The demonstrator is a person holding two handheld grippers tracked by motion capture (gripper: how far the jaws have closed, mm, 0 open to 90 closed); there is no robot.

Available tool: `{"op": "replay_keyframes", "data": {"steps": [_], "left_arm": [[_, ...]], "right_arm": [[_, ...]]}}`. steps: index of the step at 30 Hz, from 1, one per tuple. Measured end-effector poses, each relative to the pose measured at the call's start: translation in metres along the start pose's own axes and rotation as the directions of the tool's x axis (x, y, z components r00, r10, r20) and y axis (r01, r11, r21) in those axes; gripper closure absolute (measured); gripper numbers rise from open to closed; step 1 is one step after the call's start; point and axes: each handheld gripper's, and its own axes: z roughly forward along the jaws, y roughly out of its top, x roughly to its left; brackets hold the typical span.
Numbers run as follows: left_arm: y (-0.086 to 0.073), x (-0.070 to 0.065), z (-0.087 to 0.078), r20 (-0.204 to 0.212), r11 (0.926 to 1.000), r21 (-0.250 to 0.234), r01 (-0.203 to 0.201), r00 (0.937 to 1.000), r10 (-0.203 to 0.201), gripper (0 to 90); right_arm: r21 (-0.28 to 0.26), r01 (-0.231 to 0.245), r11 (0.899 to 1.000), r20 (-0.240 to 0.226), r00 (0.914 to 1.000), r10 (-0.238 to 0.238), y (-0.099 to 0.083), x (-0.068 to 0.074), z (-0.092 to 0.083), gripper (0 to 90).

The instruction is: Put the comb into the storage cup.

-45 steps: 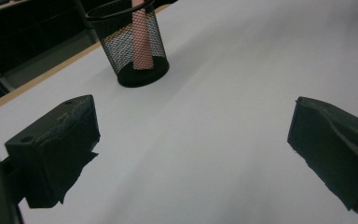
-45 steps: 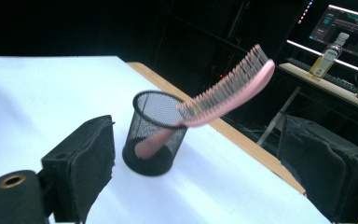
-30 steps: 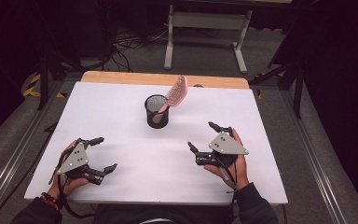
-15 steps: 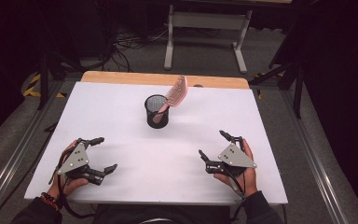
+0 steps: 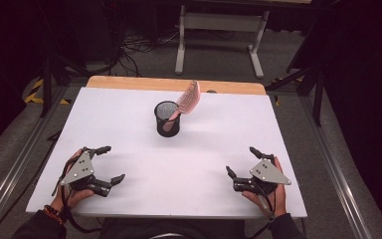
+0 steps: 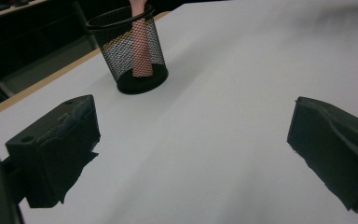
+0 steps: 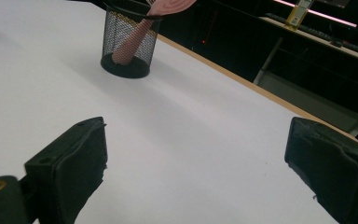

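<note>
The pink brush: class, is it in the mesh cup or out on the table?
In. The pink brush stands handle-down inside the mesh cup, its head leaning over the rim.

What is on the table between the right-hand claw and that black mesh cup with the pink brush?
Nothing: in the high view only bare white table lies between the right gripper and the cup holding the brush.
</note>
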Motion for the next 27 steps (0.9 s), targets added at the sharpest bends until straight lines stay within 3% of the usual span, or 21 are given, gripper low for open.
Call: {"op": "replay_keyframes", "data": {"steps": [2,5,7,8,10,16,27], "left_arm": [[0.0,-0.001,0.0,-0.002,0.9999,0.008,-0.013,0.9999,0.013,2.7],[0.0,0.001,0.0,-0.003,0.9999,-0.007,0.011,0.9999,-0.011,3.1],[0.0,0.001,0.0,-0.005,1.0,-0.003,0.008,1.0,-0.008,3.0],[0.0,0.001,0.001,-0.003,1.0,-0.006,0.007,1.0,-0.007,3.0],[0.0,0.001,0.0,-0.005,1.0,-0.002,0.005,1.0,-0.005,3.0],[0.0,0.001,-0.002,-0.025,0.9999,-0.006,0.008,0.9996,-0.009,2.9],[0.0,0.002,0.0,-0.024,1.0,-0.004,0.007,0.9997,-0.007,2.9]], "right_arm": [[0.01,0.015,1.0,0.017,0.9998,-0.015,-0.005,0.0,0.0,5.9],[0.046,0.067,0.997,0.02,0.9975,-0.068,-0.015,0.0,0.0,3.9],[0.052,0.071,0.996,0.024,0.9971,-0.073,-0.019,-0.001,0.0,4.3],[0.045,0.005,0.999,-0.001,1.0,-0.005,-0.023,-0.005,-0.001,4.4],[0.041,-0.009,0.999,-0.004,0.9999,0.009,-0.025,-0.007,-0.001,4.0],[0.024,-0.023,0.999,-0.013,0.9997,0.023,-0.025,-0.009,-0.005,4.2],[0.05,-0.026,0.998,-0.053,0.9982,0.029,-0.028,-0.005,0.002,4.0]]}}
